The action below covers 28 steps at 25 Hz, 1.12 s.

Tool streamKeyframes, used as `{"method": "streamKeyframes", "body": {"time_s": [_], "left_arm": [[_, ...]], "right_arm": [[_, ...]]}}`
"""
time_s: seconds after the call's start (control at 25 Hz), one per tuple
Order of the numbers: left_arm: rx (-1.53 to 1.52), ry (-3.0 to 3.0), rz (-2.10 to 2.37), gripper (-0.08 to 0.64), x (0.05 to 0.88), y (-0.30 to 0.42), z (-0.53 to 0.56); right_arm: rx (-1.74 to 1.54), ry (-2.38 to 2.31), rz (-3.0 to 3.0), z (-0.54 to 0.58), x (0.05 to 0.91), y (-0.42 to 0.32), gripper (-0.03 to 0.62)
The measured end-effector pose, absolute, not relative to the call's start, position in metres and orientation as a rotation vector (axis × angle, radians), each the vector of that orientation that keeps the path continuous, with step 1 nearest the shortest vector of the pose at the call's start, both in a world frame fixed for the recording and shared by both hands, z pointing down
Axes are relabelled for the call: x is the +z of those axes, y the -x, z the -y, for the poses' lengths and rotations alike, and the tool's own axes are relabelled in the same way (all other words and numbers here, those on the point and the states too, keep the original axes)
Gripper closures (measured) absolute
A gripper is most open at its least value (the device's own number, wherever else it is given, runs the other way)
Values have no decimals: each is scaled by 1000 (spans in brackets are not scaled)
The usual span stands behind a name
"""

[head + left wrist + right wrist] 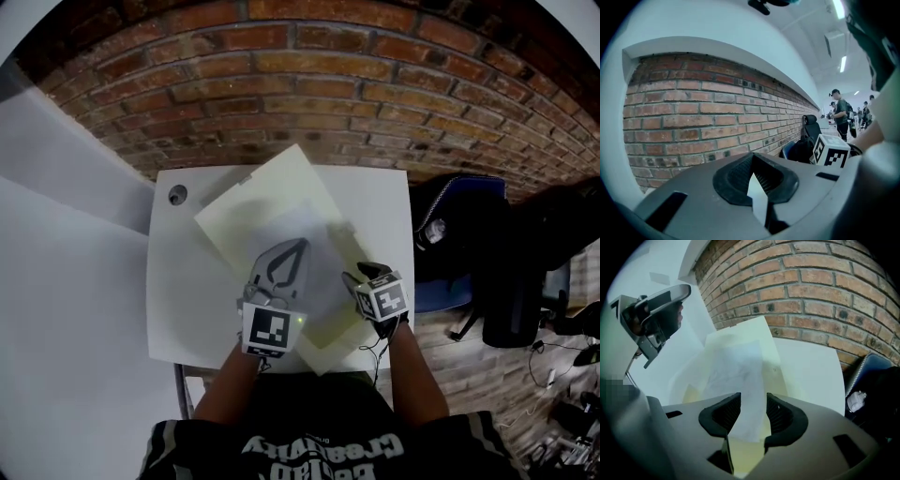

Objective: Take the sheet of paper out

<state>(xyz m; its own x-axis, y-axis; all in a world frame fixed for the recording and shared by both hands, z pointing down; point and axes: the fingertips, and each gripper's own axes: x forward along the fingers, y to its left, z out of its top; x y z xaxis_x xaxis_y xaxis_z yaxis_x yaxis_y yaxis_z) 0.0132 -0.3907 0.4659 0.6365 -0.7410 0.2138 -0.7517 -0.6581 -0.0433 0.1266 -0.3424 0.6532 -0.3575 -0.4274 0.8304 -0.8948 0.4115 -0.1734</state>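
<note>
White sheet of paper (736, 371) lying with pale folder (281, 183) on surface (187, 309), stretching ahead of fingers. Left gripper (755, 178) pinching its corner; right gripper (752, 416) fingers spread, sheet edge sitting between, unpressed.

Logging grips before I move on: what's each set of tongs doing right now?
Left tongs: closed on the white sheet.
Right tongs: open; the sheet passes between them, unpinched.

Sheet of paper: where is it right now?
Head view: the sheet of paper sits over the pale yellow folder, middle of the table. The left gripper pinches one edge; the right gripper, jaws open, straddles its near corner.
</note>
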Motion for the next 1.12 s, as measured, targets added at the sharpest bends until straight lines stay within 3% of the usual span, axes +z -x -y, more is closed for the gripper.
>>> {"method": "streamKeyframes", "body": {"time_s": [1.12], "left_arm": [[251,-2837,1032,560,487,-5,388]], "right_arm": [[989,-1123,1628,328,725,-133,380]]}}
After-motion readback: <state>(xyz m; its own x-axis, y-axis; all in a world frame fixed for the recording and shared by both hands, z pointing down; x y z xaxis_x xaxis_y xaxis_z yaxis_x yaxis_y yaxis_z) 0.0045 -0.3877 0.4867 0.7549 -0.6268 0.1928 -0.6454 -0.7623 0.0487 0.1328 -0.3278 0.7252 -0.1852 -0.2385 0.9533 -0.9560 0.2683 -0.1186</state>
